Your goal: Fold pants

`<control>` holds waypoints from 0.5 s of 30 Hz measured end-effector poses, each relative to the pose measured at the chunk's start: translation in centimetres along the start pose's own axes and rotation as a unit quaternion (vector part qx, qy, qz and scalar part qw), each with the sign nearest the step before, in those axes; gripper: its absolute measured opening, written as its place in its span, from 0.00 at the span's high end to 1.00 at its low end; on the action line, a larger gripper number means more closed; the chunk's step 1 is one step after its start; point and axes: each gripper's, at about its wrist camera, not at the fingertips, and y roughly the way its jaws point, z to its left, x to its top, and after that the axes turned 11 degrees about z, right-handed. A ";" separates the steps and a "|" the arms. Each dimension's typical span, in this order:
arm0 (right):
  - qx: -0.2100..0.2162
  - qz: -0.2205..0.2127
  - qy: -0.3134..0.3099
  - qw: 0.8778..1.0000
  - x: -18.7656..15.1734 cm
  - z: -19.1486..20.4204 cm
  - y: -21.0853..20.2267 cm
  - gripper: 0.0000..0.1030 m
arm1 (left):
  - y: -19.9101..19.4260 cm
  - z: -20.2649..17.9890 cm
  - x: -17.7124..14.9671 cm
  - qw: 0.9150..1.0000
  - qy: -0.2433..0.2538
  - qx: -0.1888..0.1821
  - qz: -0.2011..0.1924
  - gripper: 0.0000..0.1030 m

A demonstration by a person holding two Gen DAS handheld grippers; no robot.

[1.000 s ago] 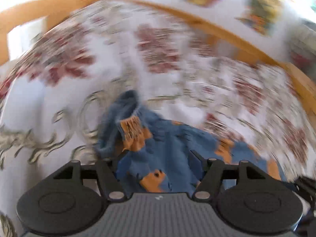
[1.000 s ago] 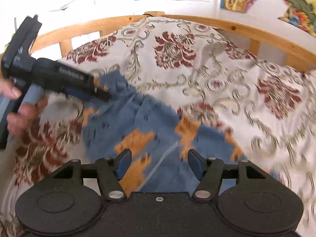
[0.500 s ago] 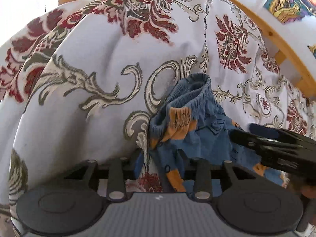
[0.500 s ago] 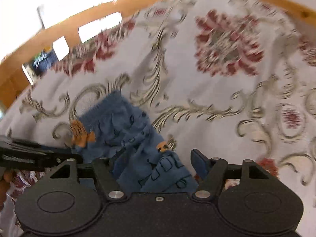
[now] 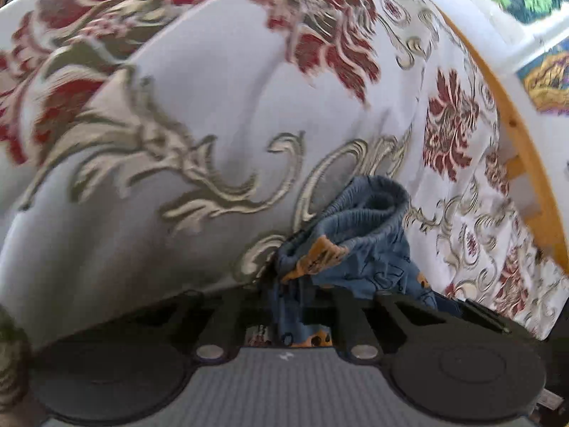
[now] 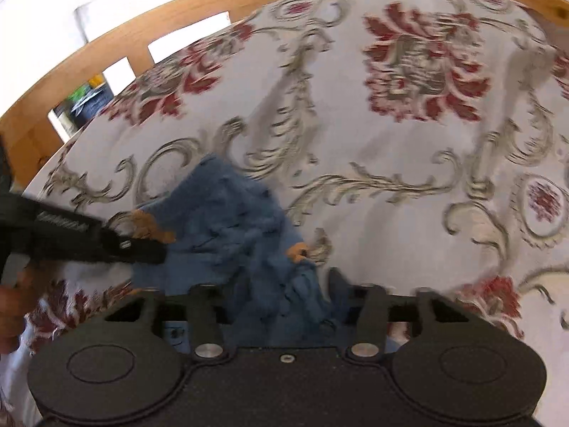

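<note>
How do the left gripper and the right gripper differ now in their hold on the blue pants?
The left gripper has its jaws drawn close together, pinching a narrow strip of the blue pants near the gathered waistband; the right gripper has its jaws wider, around a thicker bunch of cloth. The left gripper's body is grey and ribbed, the right gripper's is plain black. Both hold the pants above the floral bedspread.

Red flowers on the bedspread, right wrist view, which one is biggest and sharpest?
The large red flower at upper right; the flower nearer the wooden rail is smaller and blurrier.
</note>
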 end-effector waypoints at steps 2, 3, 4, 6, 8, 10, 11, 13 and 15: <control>0.000 0.002 0.009 1.000 -0.4 -0.5 -0.1 0.76 | -0.5 0.3 -0.7 1.000 0.008 0.001 -0.012 0.91; -0.003 0.001 0.014 1.000 -0.6 -0.6 -0.1 0.86 | -0.8 0.5 -1.1 1.000 0.013 0.004 -0.021 0.91; -0.011 0.002 0.019 1.000 -0.8 -0.8 -0.1 0.90 | -0.9 0.7 -1.5 0.999 0.015 0.003 -0.028 0.91; -0.028 0.005 0.033 0.999 -1.1 -1.2 0.2 0.90 | -0.9 1.2 -1.9 0.999 0.013 0.000 -0.035 0.92; -0.040 0.004 0.044 0.998 -1.2 -1.3 0.6 0.85 | -0.5 1.3 -1.7 0.999 0.017 0.003 -0.034 0.91; -0.054 -0.009 0.042 0.998 -1.1 -0.5 0.1 0.75 | -0.4 1.4 -1.5 0.999 0.015 -0.002 -0.030 0.90; -0.054 -0.020 0.032 0.998 -0.9 0.3 -0.5 0.72 | -0.4 1.2 -1.4 0.999 0.027 0.000 -0.027 0.88; -0.038 -0.037 0.027 0.998 -0.3 1.4 -1.7 0.60 | -0.6 1.2 -1.4 0.999 0.046 -0.001 -0.028 0.87; -0.008 -0.055 0.038 0.998 0.7 2.4 -2.7 0.57 | -0.7 1.1 -1.7 0.998 0.052 -0.001 -0.034 0.86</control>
